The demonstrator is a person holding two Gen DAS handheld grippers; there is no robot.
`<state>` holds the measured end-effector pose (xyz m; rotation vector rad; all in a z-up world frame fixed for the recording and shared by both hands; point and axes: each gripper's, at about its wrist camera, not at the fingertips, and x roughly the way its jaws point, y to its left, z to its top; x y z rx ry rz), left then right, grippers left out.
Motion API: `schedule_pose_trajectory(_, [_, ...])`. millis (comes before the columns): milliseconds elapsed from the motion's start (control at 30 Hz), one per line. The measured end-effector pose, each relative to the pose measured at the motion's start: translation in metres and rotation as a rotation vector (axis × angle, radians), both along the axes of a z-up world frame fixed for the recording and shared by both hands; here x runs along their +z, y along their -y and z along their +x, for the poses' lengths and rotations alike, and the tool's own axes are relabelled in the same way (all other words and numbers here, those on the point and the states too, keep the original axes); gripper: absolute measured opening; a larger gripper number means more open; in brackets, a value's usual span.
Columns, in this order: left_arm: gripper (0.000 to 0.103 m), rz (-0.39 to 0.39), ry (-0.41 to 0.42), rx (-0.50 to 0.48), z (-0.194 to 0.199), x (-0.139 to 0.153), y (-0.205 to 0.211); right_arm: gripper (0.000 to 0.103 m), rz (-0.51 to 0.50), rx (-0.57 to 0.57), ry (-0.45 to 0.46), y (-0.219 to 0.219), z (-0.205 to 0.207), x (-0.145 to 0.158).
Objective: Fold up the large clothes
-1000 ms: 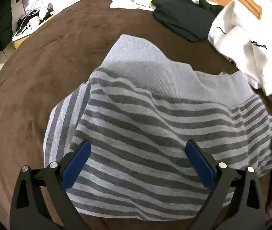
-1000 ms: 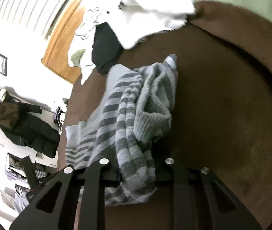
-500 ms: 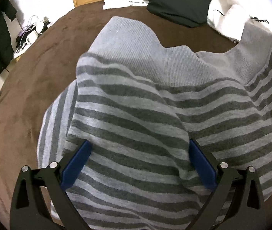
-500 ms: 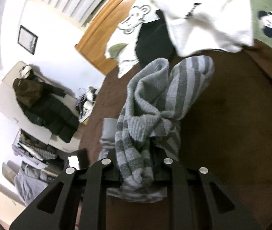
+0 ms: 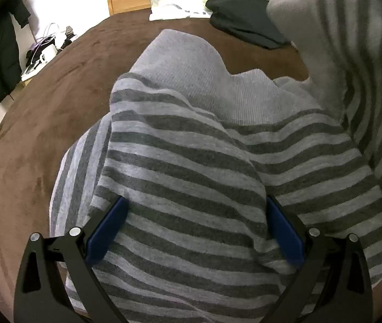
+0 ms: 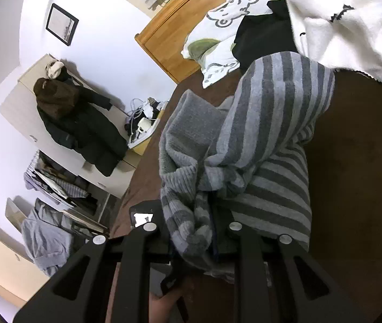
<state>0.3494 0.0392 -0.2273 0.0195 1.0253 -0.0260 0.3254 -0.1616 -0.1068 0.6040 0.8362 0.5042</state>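
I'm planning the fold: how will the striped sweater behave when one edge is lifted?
Likely floppy: the striped sweater sags in folds from the right gripper clamped on it. Probably fairly heavy for cloth, since the knit looks thick. It should drag rather than slide on the plush brown blanket.

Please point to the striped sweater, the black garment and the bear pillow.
striped sweater [image 5: 191, 188], left wrist view, on its striped body.
black garment [image 5: 245, 24], left wrist view, on its middle.
bear pillow [image 6: 231, 8], right wrist view, on the bear drawing.
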Motion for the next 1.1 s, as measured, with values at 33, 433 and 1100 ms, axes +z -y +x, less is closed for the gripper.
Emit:
schedule_pose_trajectory(33, [0.098, -0.006, -0.001, -0.004, 0.0, 0.001, -0.002, 0.019, 0.001, -0.005, -0.002, -0.002, 0.001, -0.001])
schedule_pose_trajectory(433, [0.097, -0.027, -0.018, -0.006, -0.018, 0.025, -0.035, 0.019, -0.058, 0.082, -0.002, -0.049, 0.009, 0.005])
schedule_pose_trajectory(1100, [0.097, 0.05, -0.044, 0.242, -0.072, 0.025, -0.154, 0.019, -0.357, 0.362, -0.138, -0.169, 0.008, -0.079])
